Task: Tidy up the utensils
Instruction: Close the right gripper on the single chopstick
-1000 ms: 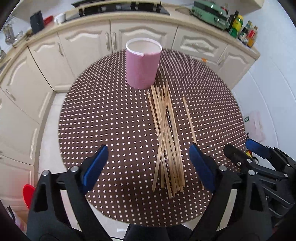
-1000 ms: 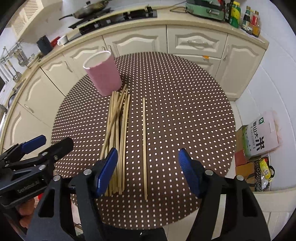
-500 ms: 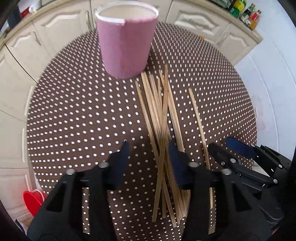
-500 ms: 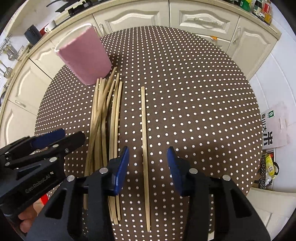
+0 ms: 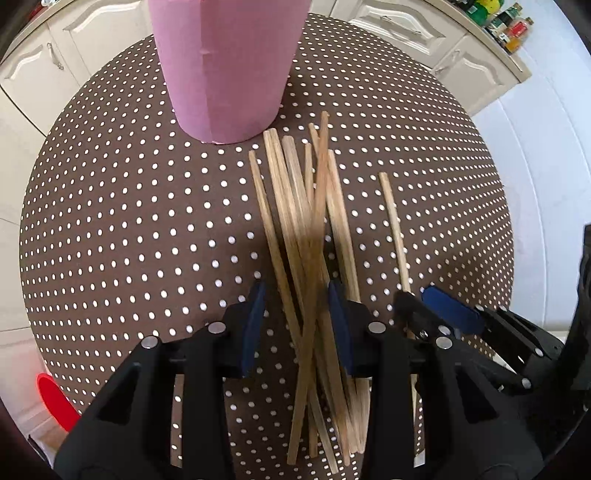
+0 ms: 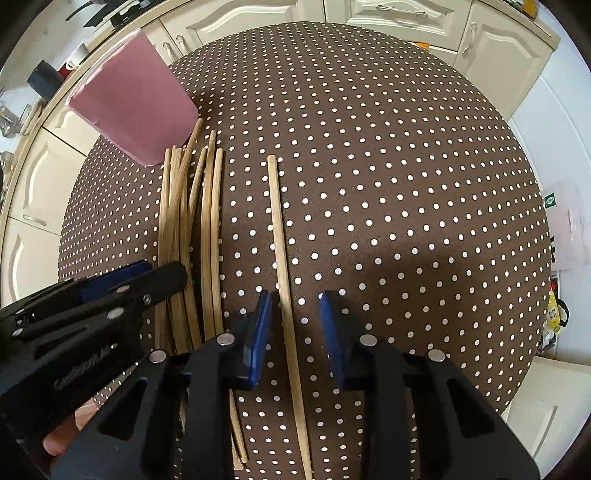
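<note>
A tall pink cup (image 5: 221, 66) (image 6: 136, 103) stands upright on the round brown dotted table (image 5: 110, 221) (image 6: 406, 184). A bundle of several wooden chopsticks (image 5: 303, 221) (image 6: 184, 221) lies in front of it, with one single chopstick (image 5: 393, 221) (image 6: 279, 229) apart to its right. My left gripper (image 5: 297, 321) (image 6: 159, 271) points down over the bundle's near half. Its jaws are closing with several sticks between them, and a gap remains at the left pad. My right gripper (image 6: 295, 325) (image 5: 424, 299) straddles the single chopstick. Its jaws are closing too, and neither pad touches the stick.
White kitchen cabinets (image 6: 498, 40) ring the table on the far side. Bottles (image 5: 506, 22) stand on the counter at the top right. A red object (image 5: 55, 402) sits on the floor at the lower left. A bag (image 6: 569, 221) lies beyond the table's right edge.
Both grippers came down close to the table and their jaws narrowed a lot. The left now straddles the bundle, the right the single chopstick.
</note>
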